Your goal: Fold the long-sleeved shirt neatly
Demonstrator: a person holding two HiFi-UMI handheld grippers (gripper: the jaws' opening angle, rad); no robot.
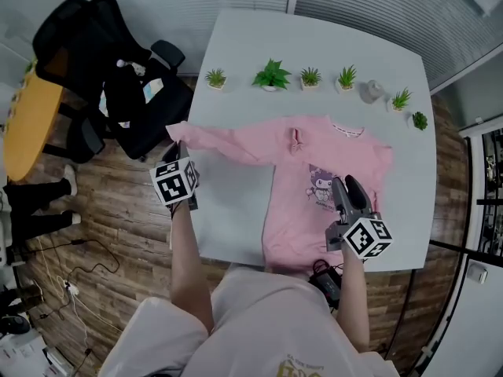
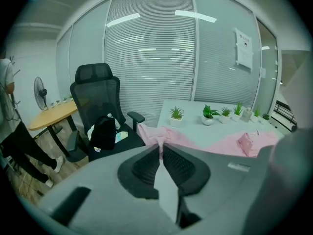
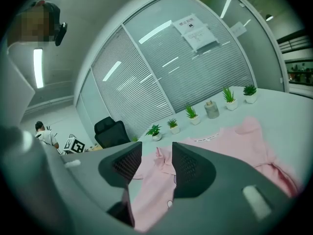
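A pink long-sleeved shirt [image 1: 310, 191] with a cartoon print lies flat on the white table [image 1: 236, 203], collar toward the plants. Its left sleeve [image 1: 228, 144] stretches out to the table's left edge. There my left gripper [image 1: 179, 151] is shut on the cuff [image 2: 157, 140] and holds it a little above the table. A small pink cuff [image 1: 295, 140] rests on the chest beside the collar. My right gripper [image 1: 344, 185] hovers over the shirt's lower right part, jaws open, nothing pinched; the shirt [image 3: 156, 180] shows through the gap.
Several small potted plants [image 1: 271, 75] and a grey jar [image 1: 370, 91] line the table's far edge. A black office chair [image 1: 118, 93] with a bag stands close to the left edge, beside an orange table [image 1: 27, 124]. A black device [image 1: 326, 277] sits at the near edge.
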